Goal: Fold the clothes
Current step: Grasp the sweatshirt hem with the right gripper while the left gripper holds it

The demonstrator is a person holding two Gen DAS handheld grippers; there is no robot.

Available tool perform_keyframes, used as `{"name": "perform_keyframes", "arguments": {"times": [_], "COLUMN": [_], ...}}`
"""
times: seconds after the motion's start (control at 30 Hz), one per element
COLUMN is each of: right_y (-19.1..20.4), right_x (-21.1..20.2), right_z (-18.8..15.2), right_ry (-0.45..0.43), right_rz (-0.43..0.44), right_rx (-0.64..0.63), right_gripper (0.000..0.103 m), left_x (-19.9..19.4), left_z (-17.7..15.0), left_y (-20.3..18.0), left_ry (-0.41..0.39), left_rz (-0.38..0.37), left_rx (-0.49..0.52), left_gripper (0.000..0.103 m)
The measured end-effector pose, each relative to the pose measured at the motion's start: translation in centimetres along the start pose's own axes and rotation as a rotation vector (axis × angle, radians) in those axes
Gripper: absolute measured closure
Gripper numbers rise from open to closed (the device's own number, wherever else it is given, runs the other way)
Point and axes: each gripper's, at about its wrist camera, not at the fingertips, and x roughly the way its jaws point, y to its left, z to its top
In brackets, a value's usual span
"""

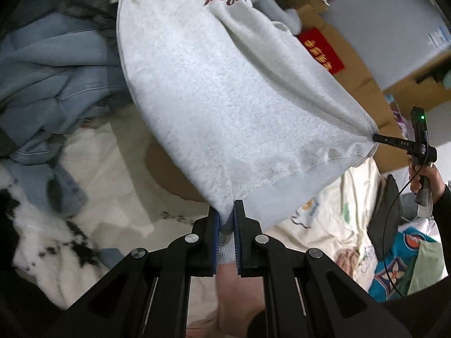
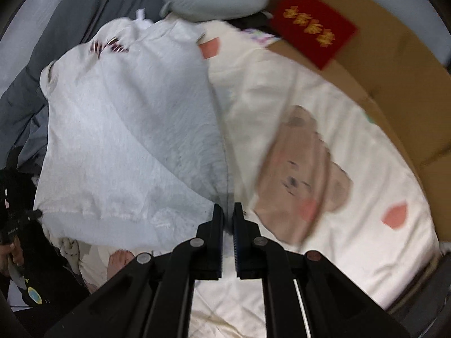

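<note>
Between your two grippers hangs the white fleecy sweatshirt with dark red lettering [image 1: 220, 90], stretched by its ribbed hem and lifted off the cream quilt printed with a brown bear [image 2: 310, 169]. Your left gripper [image 1: 227, 219] has its jaws pinched narrow on one hem corner, cloth showing between the blue pads. Your right gripper [image 2: 228, 219], seen at 3 o'clock in the left view, bites the other corner; its jaws stand narrow on the hem edge. The lettered chest end trails away toward 12 o'clock, seemingly resting on the bed. No crease is settled in the garment as it hangs, so this could be a spread before folding or the hem being carried over toward the chest; the pictures do not decide. At 9 o'clock in the left view a heap of light blue denim clothes [image 1: 53, 90] lies unfolded. Beyond, at 1 o'clock, a red envelope with gold characters [image 2: 313, 39] sits on brown cardboard [image 2: 394, 107].
</note>
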Motion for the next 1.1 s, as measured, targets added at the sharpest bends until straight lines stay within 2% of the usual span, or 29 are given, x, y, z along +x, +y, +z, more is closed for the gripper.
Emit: {"name": "perform_keyframes", "arguments": {"times": [0.27, 0.5, 0.63, 0.9, 1.1], "right_y": [-5.2, -8.8, -9.7, -11.0, -11.2], "right_x": [-5.6, -9.4, -11.1, -14.6, -17.6], "right_z": [-5.6, -12.5, -16.9, -24.3, -29.1], "right_ry": [-0.021, -0.014, -0.005, -0.055, -0.093], "right_rz": [-0.072, -0.113, -0.107, -0.106, -0.1], "right_rx": [0.13, 0.262, 0.304, 0.389, 0.425], "right_gripper": [0.098, 0.098, 0.098, 0.098, 0.098], "left_x": [0.5, 1.4, 1.6, 0.3, -1.7], "left_z": [-0.7, -1.5, -2.0, -3.5, -4.2], "left_y": [-4.3, -7.5, -9.5, -12.3, -14.2], "left_ry": [0.07, 0.137, 0.169, 0.201, 0.19], "left_rz": [-0.061, -0.107, -0.126, -0.117, -0.139], "left_rx": [0.095, 0.179, 0.234, 0.32, 0.349], "left_gripper": [0.095, 0.095, 0.095, 0.095, 0.095]}}
